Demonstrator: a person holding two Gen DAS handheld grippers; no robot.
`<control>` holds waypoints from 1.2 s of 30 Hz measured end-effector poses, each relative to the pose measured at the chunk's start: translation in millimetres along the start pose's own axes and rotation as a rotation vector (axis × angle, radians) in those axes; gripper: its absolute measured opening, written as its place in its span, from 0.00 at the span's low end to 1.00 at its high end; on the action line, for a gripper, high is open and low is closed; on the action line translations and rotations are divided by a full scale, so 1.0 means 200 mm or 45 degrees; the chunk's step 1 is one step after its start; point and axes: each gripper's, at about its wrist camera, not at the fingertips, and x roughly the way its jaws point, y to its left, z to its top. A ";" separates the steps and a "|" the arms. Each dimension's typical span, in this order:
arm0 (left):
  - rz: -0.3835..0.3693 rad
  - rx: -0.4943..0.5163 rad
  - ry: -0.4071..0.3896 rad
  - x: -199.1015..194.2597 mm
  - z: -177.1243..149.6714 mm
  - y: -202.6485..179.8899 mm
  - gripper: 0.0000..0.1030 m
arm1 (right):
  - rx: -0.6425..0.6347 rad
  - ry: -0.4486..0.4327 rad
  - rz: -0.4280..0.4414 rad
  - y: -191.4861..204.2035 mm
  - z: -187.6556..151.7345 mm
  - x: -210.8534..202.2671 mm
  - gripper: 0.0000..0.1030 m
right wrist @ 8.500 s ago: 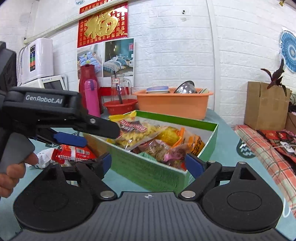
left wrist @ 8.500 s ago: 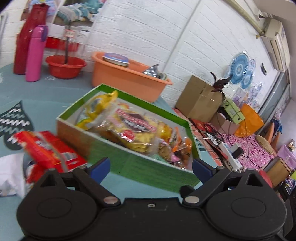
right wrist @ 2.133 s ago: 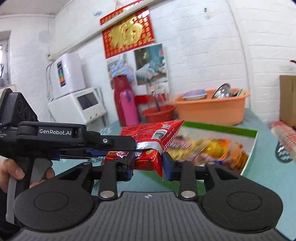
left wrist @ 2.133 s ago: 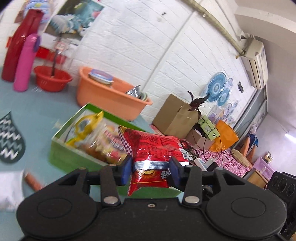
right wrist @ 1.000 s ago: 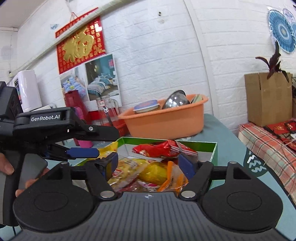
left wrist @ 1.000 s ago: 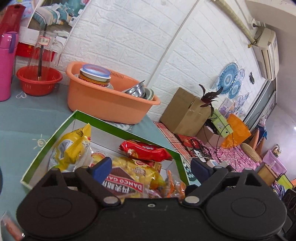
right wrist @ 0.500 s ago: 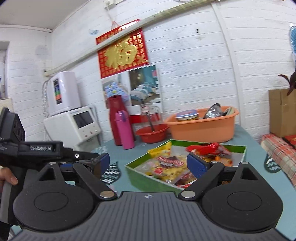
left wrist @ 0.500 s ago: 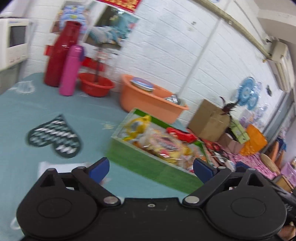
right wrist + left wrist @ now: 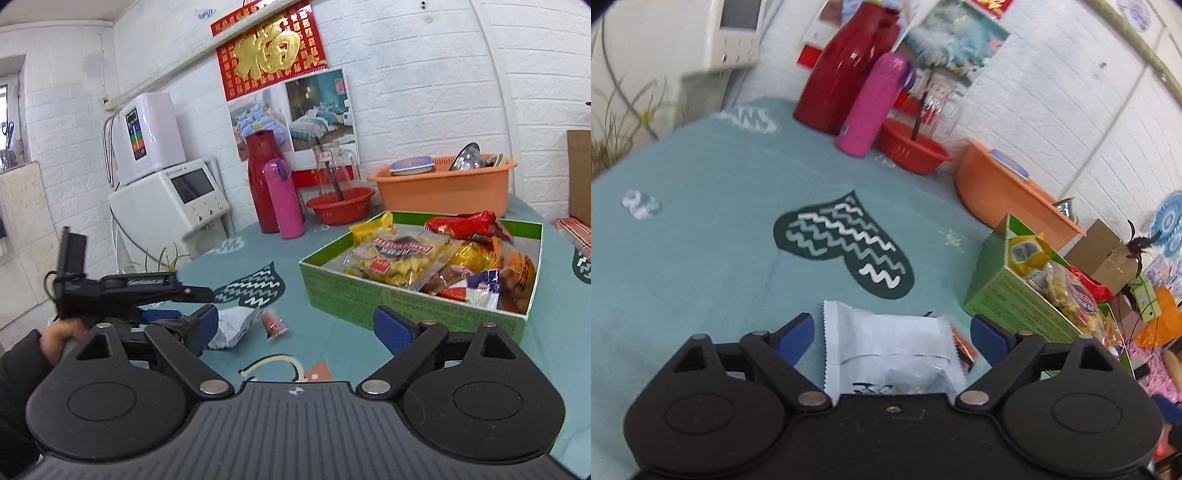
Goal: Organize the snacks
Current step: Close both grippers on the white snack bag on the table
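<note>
My left gripper (image 9: 892,334) has its fingers spread wide around a crinkly white foil packet (image 9: 890,350) lying flat on the teal cloth table (image 9: 701,258), serrated end pointing away from me. Further right, my right gripper (image 9: 297,325) is wide open and empty before the green cardboard box (image 9: 406,295) of glossy snack bags.

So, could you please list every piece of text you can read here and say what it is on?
"福": large gold character on the red wall hanging.
"DANGO GARLIC", seen upside down: yellow snack bag in the green box.
Left gripper's side label, glass jar tag, white packet print: too blurred.
</note>
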 end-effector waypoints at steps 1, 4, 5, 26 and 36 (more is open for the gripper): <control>-0.003 -0.022 0.011 0.03 0.00 0.02 1.00 | 0.002 0.010 -0.002 0.00 -0.01 0.01 1.00; -0.034 -0.027 0.052 0.08 -0.03 0.04 1.00 | 0.012 0.044 -0.007 0.01 -0.02 0.03 1.00; -0.063 -0.004 0.056 0.07 -0.04 0.03 0.90 | 0.014 0.057 -0.003 0.01 -0.03 0.04 1.00; -0.355 0.098 0.248 -0.14 -0.38 -0.21 0.85 | 0.110 0.315 0.098 0.01 -0.28 0.19 1.00; -0.373 0.074 0.253 -0.09 -0.42 -0.24 0.64 | 0.112 0.327 0.153 0.03 -0.29 0.26 0.77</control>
